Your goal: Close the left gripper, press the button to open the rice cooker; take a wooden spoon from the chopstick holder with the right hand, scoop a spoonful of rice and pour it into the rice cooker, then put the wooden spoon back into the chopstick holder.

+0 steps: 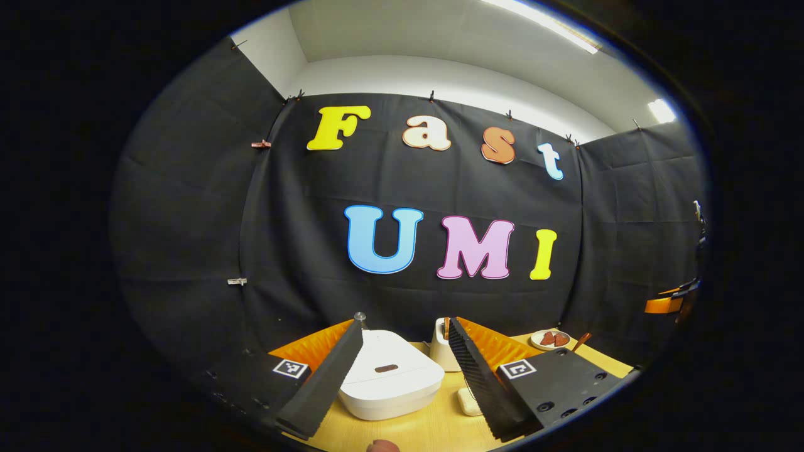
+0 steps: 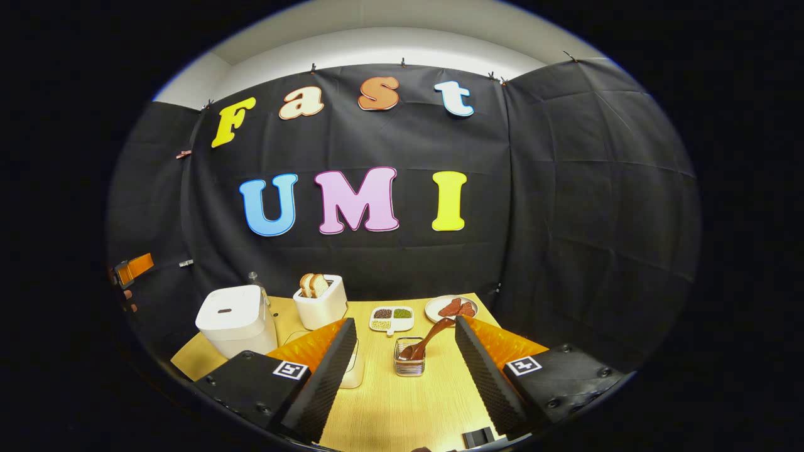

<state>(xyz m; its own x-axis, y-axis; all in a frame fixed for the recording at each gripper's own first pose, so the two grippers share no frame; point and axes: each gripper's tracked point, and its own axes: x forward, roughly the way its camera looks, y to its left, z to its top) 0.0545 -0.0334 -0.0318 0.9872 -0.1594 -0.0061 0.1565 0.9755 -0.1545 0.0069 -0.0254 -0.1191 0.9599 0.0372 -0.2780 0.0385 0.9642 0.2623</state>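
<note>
The left tool [image 1: 402,370] hangs above the near edge of the wooden desk [image 1: 433,430] with its fingers spread wide and nothing between them; the white rice cooker [image 1: 389,376] sits straight ahead in the gap, lid down, its dark oval button [image 1: 385,368] facing up and untouched. Just behind the cooker's right side stands a white toaster [image 1: 441,351], partly hidden by the right finger, and farther right lies a small plate of reddish pieces [image 1: 551,339] with the tip of a wooden handle near it. In the right gripper view the right tool [image 2: 402,367] is likewise wide open and empty, held above the desk [image 2: 389,408]. Between its fingers, a little ahead, stands the wire chopstick holder [image 2: 409,364] with the wooden spoon [image 2: 430,338] leaning in it, bowl down and handle tilted up to the right toward the plate [image 2: 451,308]. Beyond the holder is a white divided dish [image 2: 392,318] with four compartments of grains in different colours; which one holds the rice I cannot tell. The toaster [image 2: 321,302] with two bread slices stands to the left of that dish, and the rice cooker [image 2: 235,320] sits at the desk's far left, well apart from the holder. A pale flat object lies beside the left finger, mostly hidden by it.
</note>
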